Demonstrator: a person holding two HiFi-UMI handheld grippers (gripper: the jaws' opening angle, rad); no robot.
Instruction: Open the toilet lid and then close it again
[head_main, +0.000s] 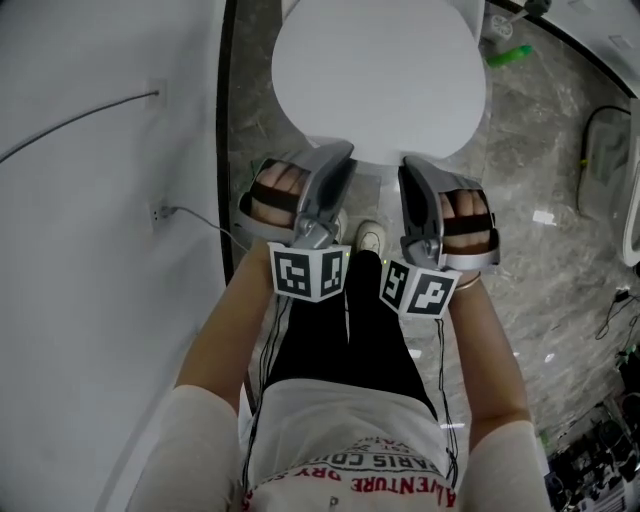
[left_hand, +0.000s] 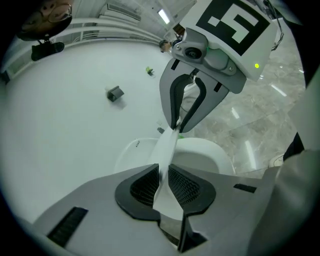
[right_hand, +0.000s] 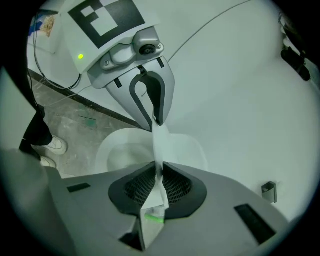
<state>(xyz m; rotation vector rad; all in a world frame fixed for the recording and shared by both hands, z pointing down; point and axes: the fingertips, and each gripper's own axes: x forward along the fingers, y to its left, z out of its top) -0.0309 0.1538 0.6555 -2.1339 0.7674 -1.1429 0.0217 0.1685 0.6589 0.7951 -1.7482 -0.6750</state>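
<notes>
The white toilet lid (head_main: 375, 70) fills the top centre of the head view. It is lifted clear of the toilet bowl (right_hand: 125, 155), which shows past it in the gripper views. The left gripper (head_main: 338, 152) and right gripper (head_main: 412, 165) sit side by side at its near rim, each clamped on the thin edge. Grey marble floor (head_main: 540, 230) lies to the right.

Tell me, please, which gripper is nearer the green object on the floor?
Right. The right gripper grips the toilet lid's front edge on the side toward the green object. The left gripper grips that edge farther away, nearer the wall.
</notes>
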